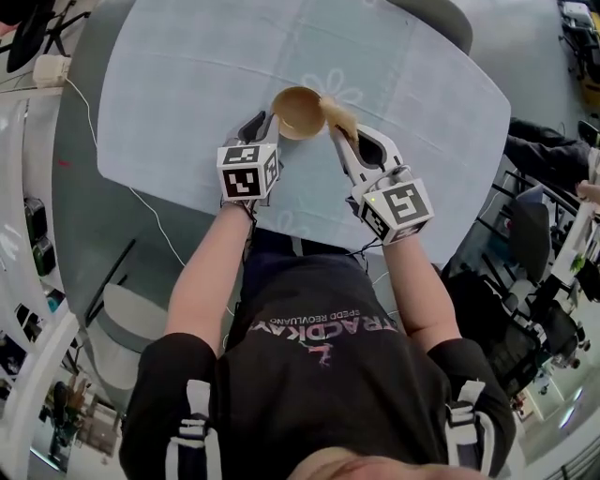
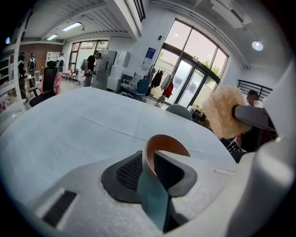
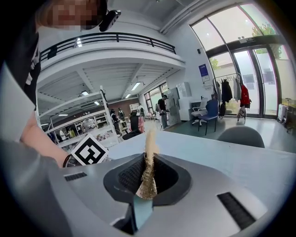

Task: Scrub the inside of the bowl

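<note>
Nearest to the person, the left gripper (image 1: 261, 122) is closed narrow on the rim of the tan bowl (image 1: 296, 111). The right gripper (image 1: 345, 139) is closed on a thin fibrous scrubber (image 1: 339, 116), which stands out beyond its jaws. The scrubber is just beside the right rim of the bowl. The bowl is over the middle of the tabletop (image 1: 187, 84), a little toward the near edge. I cannot tell if it rests on the surface. The tabletop has a pale blue cover with a faint flower pattern, and a white cable (image 1: 94, 131) runs along its left edge. A grey chair (image 1: 441, 19) stands at the far edge. Further away, the room has tall glass doors (image 2: 194, 78), open shelves (image 3: 88, 122) and an upper balcony with a dark railing (image 3: 111, 39).
</note>
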The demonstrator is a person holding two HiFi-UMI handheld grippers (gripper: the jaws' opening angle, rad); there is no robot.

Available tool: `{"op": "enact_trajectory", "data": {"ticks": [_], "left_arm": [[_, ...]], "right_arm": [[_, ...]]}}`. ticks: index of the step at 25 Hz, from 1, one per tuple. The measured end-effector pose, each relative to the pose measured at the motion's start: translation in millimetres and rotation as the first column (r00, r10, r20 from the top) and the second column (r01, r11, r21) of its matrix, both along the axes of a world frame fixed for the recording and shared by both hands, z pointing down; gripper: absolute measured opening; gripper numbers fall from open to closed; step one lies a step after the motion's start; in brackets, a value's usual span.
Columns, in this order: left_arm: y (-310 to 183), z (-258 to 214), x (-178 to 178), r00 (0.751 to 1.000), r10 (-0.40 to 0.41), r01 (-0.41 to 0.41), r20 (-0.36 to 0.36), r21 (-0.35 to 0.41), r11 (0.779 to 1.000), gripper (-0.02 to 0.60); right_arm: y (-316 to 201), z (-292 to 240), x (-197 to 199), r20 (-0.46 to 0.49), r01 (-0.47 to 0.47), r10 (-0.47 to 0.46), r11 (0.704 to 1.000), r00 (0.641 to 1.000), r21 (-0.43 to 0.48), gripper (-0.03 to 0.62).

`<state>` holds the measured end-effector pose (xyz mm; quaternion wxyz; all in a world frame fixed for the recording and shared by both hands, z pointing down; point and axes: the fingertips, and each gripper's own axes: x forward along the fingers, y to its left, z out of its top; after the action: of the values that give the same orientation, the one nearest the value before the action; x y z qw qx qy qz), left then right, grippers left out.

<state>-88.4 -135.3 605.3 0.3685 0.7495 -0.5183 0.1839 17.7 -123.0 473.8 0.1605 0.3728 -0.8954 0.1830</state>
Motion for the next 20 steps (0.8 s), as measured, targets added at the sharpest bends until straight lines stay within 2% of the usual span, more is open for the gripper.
{"op": "enact_trajectory", "data": {"ticks": [9, 12, 16, 20], "left_arm": [[-8.7, 27.7, 10.0, 0.999, 0.041, -0.040, 0.010, -0.050, 0.998, 0.084], [-9.8, 29.7, 7.6, 0.999, 0.037, -0.036, 0.028, -0.051, 0.998, 0.043], [-13.0, 20.4, 7.8, 0.999, 0.023, -0.022, 0.031, -0.028, 0.999, 0.029], [-11.5, -4.9, 6.9, 0.996, 0.022, -0.026, 0.088, 0.049, 0.998, 0.029]], "right_arm": [[-9.2, 20.0, -4.1, -0.002, -0.010, 0.010, 0.999, 1.000, -0.037, 0.032], [-9.7, 22.5, -3.8, -0.008, -0.010, 0.009, 0.999, 1.000, -0.042, 0.032], [-10.9, 28.6, -0.6, -0.039, -0.006, 0.003, 0.998, 0.999, -0.063, 0.032], [-2.6, 36.4, -7.2, -0.104, 0.041, -0.052, 0.994, 0.993, -0.098, 0.032]]}}
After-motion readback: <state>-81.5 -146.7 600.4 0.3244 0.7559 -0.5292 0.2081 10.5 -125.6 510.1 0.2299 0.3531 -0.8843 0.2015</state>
